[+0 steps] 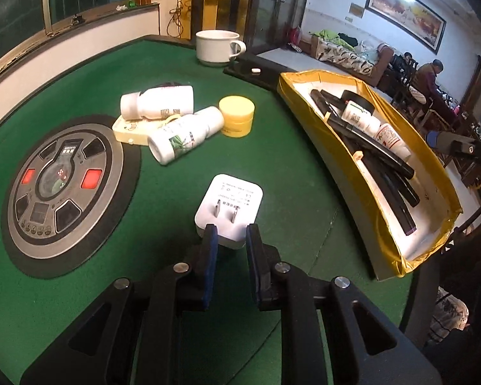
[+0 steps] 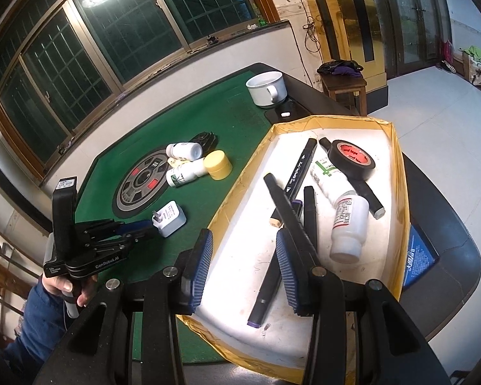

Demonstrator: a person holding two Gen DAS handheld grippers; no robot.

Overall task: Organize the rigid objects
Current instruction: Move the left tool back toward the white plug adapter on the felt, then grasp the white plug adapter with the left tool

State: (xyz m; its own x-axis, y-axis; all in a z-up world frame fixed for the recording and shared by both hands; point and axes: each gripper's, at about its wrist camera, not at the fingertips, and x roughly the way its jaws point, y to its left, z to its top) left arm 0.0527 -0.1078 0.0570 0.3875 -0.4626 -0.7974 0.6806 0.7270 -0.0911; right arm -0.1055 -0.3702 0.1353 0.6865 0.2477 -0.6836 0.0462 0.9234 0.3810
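A white plug charger (image 1: 229,202) lies prongs up on the green felt. My left gripper (image 1: 231,228) hangs just over its near edge, its jaws almost together and nothing held; the right wrist view shows this gripper (image 2: 147,226) tip-on to the charger (image 2: 171,216). My right gripper (image 2: 244,235) stands open over the yellow-taped box (image 2: 237,192). Black markers (image 2: 290,221) lie in the box beneath it, and its pads press on nothing. Also inside are a black tape roll (image 2: 352,158) and two white bottles (image 2: 349,227). On the felt lie two more white bottles (image 1: 182,134) and a yellow jar (image 1: 236,115).
A round control dial (image 1: 64,186) is set into the table's middle. A white mug (image 1: 216,46) stands at the far edge. A cream flat case (image 1: 131,128) lies under the bottles. The box (image 1: 308,112) sits on the table's right side. A hand (image 2: 61,285) holds the left gripper.
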